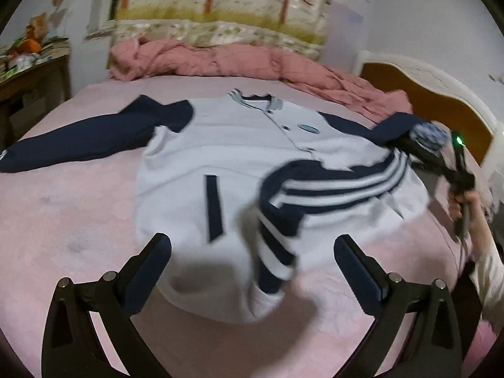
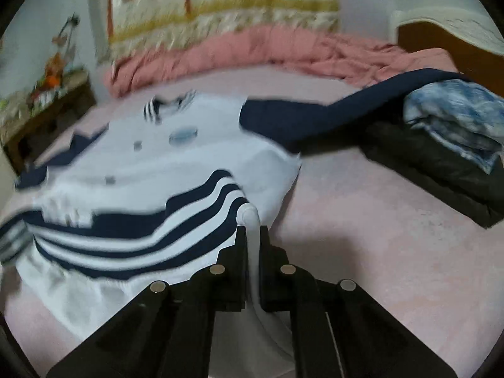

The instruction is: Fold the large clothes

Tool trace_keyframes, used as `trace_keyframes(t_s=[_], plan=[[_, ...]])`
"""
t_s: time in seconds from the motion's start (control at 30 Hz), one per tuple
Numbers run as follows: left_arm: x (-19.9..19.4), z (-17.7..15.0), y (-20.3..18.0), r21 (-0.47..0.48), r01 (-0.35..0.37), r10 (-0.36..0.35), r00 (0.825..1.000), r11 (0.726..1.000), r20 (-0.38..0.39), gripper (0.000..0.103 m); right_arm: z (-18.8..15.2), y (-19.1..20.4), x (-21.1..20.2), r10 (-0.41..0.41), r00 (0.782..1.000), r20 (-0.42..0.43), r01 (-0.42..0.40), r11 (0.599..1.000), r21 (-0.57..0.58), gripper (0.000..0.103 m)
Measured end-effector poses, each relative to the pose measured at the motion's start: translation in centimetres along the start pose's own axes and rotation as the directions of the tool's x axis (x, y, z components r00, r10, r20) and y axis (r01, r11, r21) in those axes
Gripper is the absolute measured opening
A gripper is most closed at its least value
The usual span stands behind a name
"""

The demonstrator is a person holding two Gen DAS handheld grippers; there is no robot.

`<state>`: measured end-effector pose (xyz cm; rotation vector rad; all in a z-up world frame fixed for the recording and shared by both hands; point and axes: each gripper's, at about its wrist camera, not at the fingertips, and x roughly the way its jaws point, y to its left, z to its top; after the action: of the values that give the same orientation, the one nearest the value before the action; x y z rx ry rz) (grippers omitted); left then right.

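A pink-sheeted bed (image 1: pixel 63 220) carries the white jacket with navy sleeves and striped hem (image 1: pixel 226 145), spread flat, collar toward the far bunched salmon quilt (image 1: pixel 220 60), its long axis running away from both cameras. The striped hem is turned up over the body. The right gripper (image 2: pixel 252 230) has its jaws clamped narrow on a pinch of white fabric at the hem's right corner. The left gripper (image 1: pixel 252 252) hangs over the near hem, jaws wide and empty, cloth lying below and between them. No legible writing; the pale blue oval chest badge (image 1: pixel 308 128) is too blurred.
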<state>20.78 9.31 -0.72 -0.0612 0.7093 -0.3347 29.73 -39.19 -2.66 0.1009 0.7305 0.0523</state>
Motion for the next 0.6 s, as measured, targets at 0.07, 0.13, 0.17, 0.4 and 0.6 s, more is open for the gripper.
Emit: trace_keyframes(t_s=[0.07,0.13,0.17,0.4,0.6], plan=[[1.2,0.0,-0.5,0.029,-0.040,0.041,0.998,0.999,-0.037,0.102,0.1,0.5,-0.1,-0.024,1.000,0.010,0.024,1.000,0.006,0.006],[3.0,0.1,-0.6,0.027,-0.057,0.059,0.994,0.998,-0.087,0.086,0.1,1.2,0.1,-0.053,0.999,0.010,0.053,0.998,-0.033,0.006],[3.8,0.2,-0.4,0.021,-0.035,0.037,0.994,0.999,-0.107,0.056,-0.1,1.8,0.3,-0.082,0.997,0.010,0.082,0.994,-0.066,0.006],[3.9,4.6,0.8,0.074,-0.094,0.098,0.994,0.993,-0.042,0.006,0.1,1.8,-0.4,-0.096,0.994,0.048,0.100,0.992,-0.079,0.006],[9.6,5.2,4.5,-0.016,-0.207,0.198,0.953,0.978,-0.231,0.046,0.2,2.3,1.0,-0.158,0.987,0.020,0.159,0.981,-0.108,0.006]])
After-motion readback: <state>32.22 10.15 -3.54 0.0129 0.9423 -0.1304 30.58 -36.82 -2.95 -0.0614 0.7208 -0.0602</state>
